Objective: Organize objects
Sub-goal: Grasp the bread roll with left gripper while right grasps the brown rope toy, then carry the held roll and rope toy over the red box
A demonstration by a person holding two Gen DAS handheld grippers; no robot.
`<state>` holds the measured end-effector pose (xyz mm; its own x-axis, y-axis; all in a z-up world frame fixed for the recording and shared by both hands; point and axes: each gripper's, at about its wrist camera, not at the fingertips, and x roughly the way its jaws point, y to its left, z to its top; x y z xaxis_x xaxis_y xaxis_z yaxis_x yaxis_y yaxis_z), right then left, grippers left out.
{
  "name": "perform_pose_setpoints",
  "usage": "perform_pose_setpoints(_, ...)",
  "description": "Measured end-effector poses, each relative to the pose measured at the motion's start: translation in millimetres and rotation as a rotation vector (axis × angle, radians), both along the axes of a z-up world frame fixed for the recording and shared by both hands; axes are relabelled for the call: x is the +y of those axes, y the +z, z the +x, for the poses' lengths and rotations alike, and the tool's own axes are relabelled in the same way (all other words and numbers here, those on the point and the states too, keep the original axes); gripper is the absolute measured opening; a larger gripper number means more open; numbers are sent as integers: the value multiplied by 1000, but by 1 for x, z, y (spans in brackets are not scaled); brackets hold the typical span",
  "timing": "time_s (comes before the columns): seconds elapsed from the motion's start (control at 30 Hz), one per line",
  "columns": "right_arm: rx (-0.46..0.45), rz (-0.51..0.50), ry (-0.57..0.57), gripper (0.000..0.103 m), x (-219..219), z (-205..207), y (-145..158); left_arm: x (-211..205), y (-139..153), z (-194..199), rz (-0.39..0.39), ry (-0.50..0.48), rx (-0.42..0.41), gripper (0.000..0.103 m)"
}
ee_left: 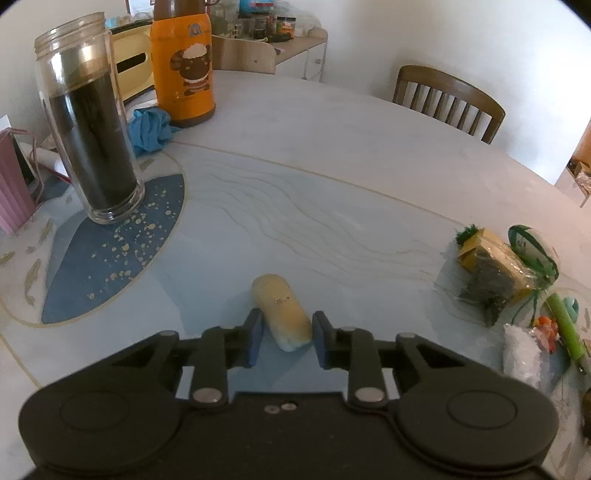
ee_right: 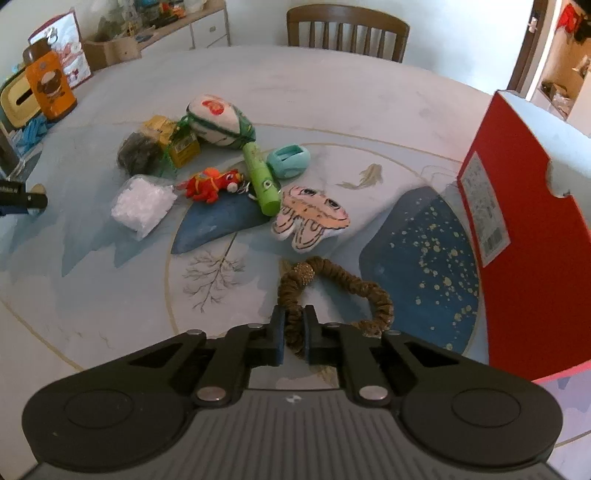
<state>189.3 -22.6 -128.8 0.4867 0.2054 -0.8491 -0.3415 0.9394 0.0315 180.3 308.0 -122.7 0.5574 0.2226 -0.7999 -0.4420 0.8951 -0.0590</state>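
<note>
Right gripper (ee_right: 294,334) pinches the brown scrunchie (ee_right: 334,291) at lower centre and may snag; left gripper (ee_left: 286,338), fingers wide, may roll the tan cylinder (ee_left: 282,312).

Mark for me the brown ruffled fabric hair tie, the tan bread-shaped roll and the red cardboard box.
brown ruffled fabric hair tie (ee_right: 382,301), right wrist view, right curve of loop.
tan bread-shaped roll (ee_left: 282,310), left wrist view, middle of top.
red cardboard box (ee_right: 535,258), right wrist view, red side wall.

toys 3 (soft) (ee_right: 310,216) | chairs 1 (ee_right: 347,31) | flasks 1 (ee_right: 51,86)
</note>
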Motion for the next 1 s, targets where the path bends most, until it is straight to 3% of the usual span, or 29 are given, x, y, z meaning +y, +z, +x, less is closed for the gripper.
perform_pose_setpoints(0.5,15,201,-118,8,-47,-13,45,-38,21,-14,-39,-110,-62,22)
perform_pose_setpoints(0.77,10,280,-151,8,-76,-16,75,-77,31,-15,-47,-208,-70,21)
perform_pose_setpoints(1.0,-27,317,-166,8,-105,-16,99,-122,60,-8,-76,-298,-125,21)
